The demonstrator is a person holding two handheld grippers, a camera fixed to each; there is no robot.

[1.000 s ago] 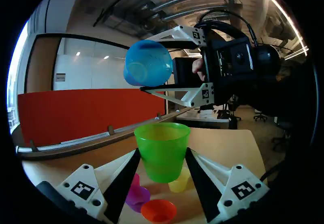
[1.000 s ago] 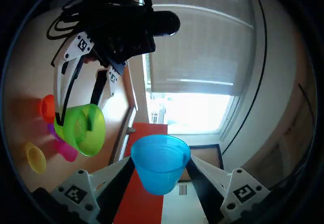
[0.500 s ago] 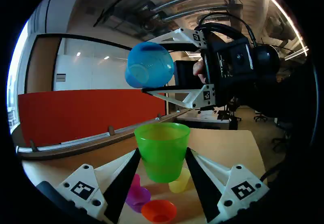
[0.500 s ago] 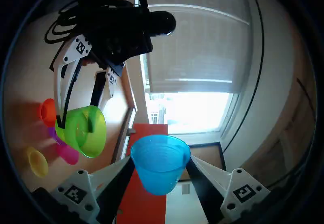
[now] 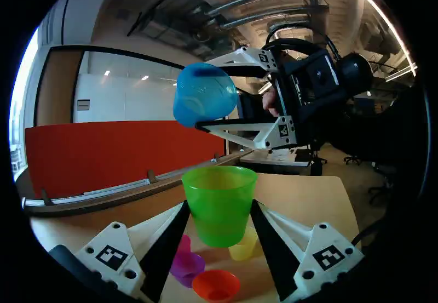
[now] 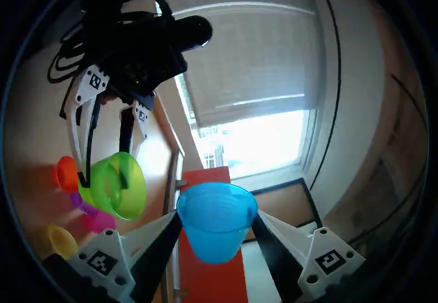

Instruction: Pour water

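Observation:
My left gripper [image 5: 219, 215] is shut on an upright green cup [image 5: 219, 204], held above a wooden table [image 5: 306, 193]. Higher up and a little behind it, my right gripper [image 5: 211, 92] is shut on a blue cup [image 5: 203, 93] that lies tipped on its side, mouth toward the right gripper's camera. In the right gripper view the blue cup [image 6: 217, 228] sits between that gripper's [image 6: 217, 223] fingers, and the green cup [image 6: 115, 185] appears at the left in the left gripper [image 6: 107, 138]. No water can be made out in either cup.
Small yellow [image 5: 243, 245], magenta [image 5: 186, 262] and orange [image 5: 215, 285] cups stand on the table under the green cup. A rail [image 5: 126, 185] and a red panel [image 5: 115, 152] run along the table's far side. A bright window [image 6: 257, 144] lies beyond. A hand [image 5: 269, 97] holds the right gripper.
The right gripper has rolled and shifted slightly, turning the blue cup back toward upright above the green cup. The left gripper and green cup have stayed still.

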